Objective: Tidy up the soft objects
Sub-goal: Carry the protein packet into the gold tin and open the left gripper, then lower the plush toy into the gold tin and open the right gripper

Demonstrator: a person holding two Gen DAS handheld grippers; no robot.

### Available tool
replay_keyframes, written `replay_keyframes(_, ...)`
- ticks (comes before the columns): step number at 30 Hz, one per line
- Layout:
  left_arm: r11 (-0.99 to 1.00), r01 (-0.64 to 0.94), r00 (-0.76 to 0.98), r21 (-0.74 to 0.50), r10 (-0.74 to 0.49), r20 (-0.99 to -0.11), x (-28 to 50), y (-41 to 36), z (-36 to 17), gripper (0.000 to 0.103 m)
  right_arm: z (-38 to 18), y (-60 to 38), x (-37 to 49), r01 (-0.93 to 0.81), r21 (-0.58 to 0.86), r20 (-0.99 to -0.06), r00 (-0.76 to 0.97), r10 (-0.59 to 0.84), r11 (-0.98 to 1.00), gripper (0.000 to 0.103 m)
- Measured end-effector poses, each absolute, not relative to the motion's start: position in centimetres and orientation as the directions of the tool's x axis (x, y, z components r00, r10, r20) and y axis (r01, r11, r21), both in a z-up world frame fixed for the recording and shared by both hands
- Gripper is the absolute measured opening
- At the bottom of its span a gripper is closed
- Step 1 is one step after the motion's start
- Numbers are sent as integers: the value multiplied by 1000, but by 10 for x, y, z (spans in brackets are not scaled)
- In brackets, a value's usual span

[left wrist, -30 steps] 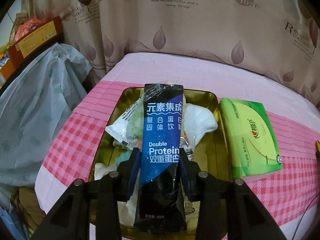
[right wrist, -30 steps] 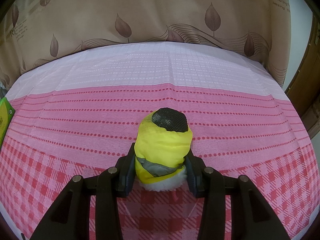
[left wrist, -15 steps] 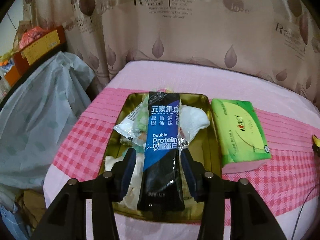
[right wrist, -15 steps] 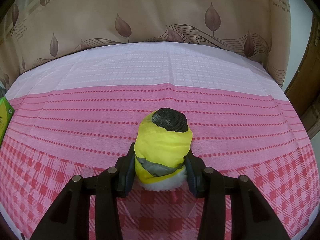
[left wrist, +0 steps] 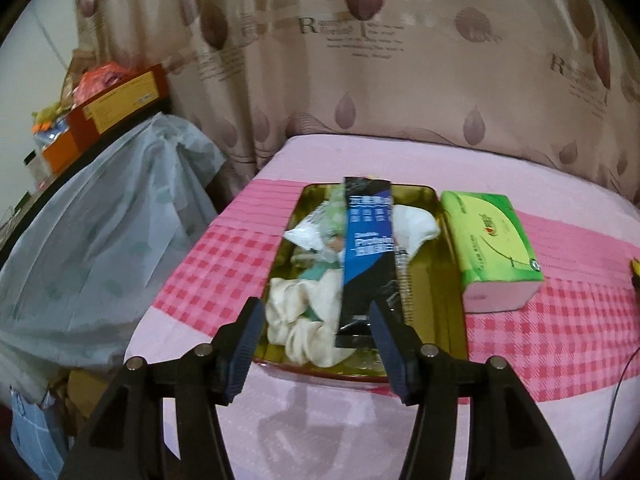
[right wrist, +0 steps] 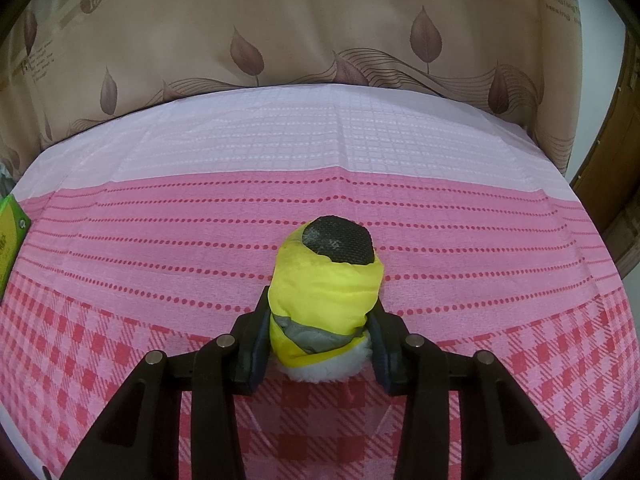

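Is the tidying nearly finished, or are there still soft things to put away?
Partly done. The gold tray already holds the blue packet, a white sock and cream cloth; the left gripper is opening, empty. The right gripper squeezes the yellow toy. The green tissue pack remains outside.

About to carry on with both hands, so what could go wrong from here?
1. The long blue-and-black protein sachet lies across the heaped gold metal tray; it may slide off while the left gripper, jaws opening, is clear of it.
2. The right gripper is closing on the yellow padded toy; the soft stuffing could squash and slip.
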State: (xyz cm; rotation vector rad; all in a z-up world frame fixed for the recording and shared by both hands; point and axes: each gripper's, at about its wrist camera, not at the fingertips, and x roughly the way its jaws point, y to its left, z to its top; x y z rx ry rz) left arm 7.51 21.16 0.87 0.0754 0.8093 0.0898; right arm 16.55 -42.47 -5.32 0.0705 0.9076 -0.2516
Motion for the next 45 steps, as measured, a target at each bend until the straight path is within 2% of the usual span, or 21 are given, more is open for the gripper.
replay_keyframes(7,992,-127,675,21,101,-730,74,237,6,56,-51,-413,162,247,-51,-787,587,-191,968,34)
replay_keyframes(16,983,-185,683,20,143,-716,70,248,8,56,-39,-361,161,171,-16,-777,618,-120,985,33)
replay_keyframes(29,974,-225,689,13,168,-705,69,254,10,56,5,-220,161,-138,-1,-739,668,92,990,33)
replay_keyframes(45,955,-297,688,14,224,-690,68,267,11,56,22,-95,153,-375,-17,-738,630,242,927,33)
